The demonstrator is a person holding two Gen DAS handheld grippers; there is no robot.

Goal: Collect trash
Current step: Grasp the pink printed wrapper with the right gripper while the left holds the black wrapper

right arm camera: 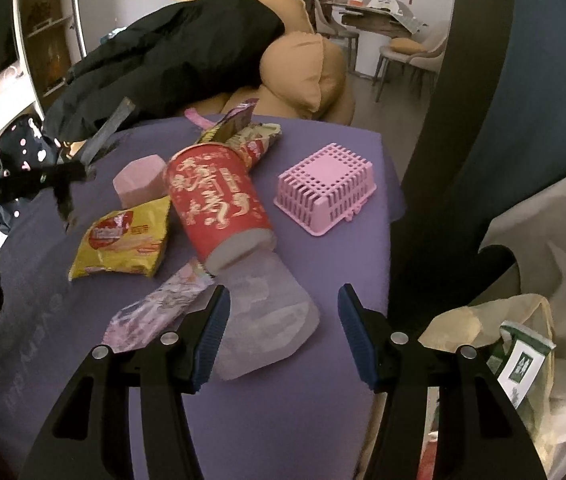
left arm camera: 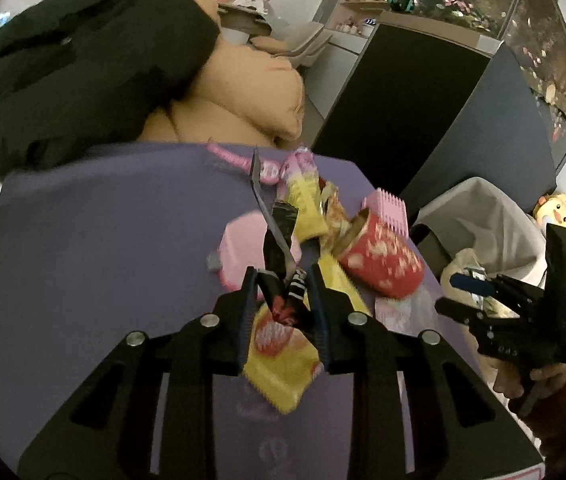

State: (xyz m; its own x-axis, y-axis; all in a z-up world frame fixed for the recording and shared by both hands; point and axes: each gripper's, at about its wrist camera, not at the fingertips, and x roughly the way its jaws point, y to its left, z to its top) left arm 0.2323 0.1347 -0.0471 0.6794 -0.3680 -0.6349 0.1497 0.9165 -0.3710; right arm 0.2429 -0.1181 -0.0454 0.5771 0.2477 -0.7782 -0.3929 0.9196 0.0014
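Note:
My left gripper (left arm camera: pixel 283 312) is shut on a black crumpled wrapper (left arm camera: pixel 281 248) and holds it above a yellow snack packet (left arm camera: pixel 283 360) on the purple table (left arm camera: pixel 83 260). In the right wrist view the left gripper (right arm camera: pixel 59 176) shows at far left with the black wrapper (right arm camera: pixel 65 204) hanging from it. My right gripper (right arm camera: pixel 281 332) is open and empty over a clear plastic bag (right arm camera: pixel 267 320). A red paper cup (right arm camera: pixel 215 204) lies on its side beside the yellow packet (right arm camera: pixel 123 240). A pinkish wrapper (right arm camera: pixel 155 312) lies by my left finger.
An upturned pink basket (right arm camera: pixel 327 188) and a pink box (right arm camera: pixel 139 180) sit on the table. More wrappers (right arm camera: pixel 243 136) lie behind the cup. A lined trash bin (right arm camera: pixel 523 340) with trash stands to the right. A black coat (right arm camera: pixel 171 60) on a tan sofa (right arm camera: pixel 307 76) lies beyond.

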